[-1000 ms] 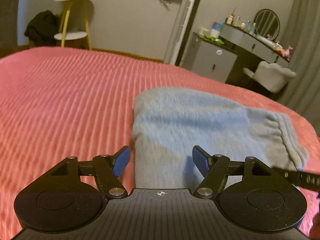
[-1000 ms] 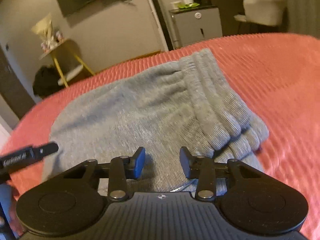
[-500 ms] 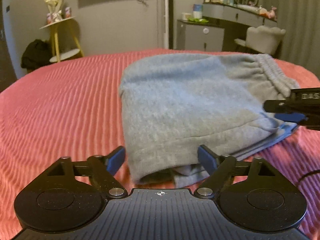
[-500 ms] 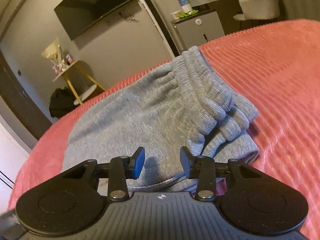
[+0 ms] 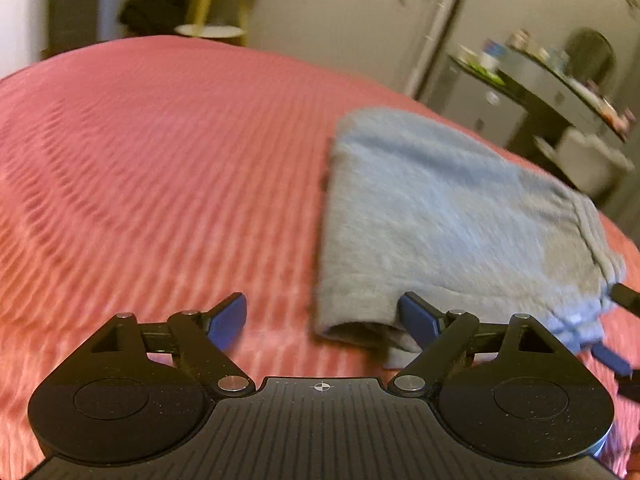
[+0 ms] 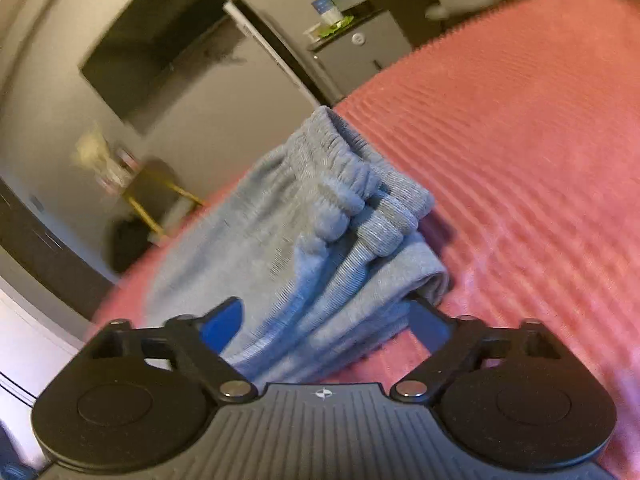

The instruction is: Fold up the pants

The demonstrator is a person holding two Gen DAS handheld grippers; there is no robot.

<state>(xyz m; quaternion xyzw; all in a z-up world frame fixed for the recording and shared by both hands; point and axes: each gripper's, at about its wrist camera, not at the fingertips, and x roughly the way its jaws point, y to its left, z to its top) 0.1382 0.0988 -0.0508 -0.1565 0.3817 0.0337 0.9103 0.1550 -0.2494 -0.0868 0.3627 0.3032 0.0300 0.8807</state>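
Pants of soft grey fleece lie folded in a thick stack on the ribbed pink bedspread; limp and light, best taken at the layered ribbed waistband. Left hand-held gripper gapes empty beside the fold; right hand-held gripper, jaws just opened wide, straddles the layers without pinching.

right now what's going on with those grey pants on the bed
A person with a gripper in each hand is folding grey pants on a pink ribbed bedspread. The pants already lie in a compact folded bundle. The left gripper is open at the bundle's folded end, and its jaws have just been opening. The right gripper is at the waistband end; its jaws have just opened wide, and the stacked layers lie between them, not pinched. Neither gripper holds the cloth.
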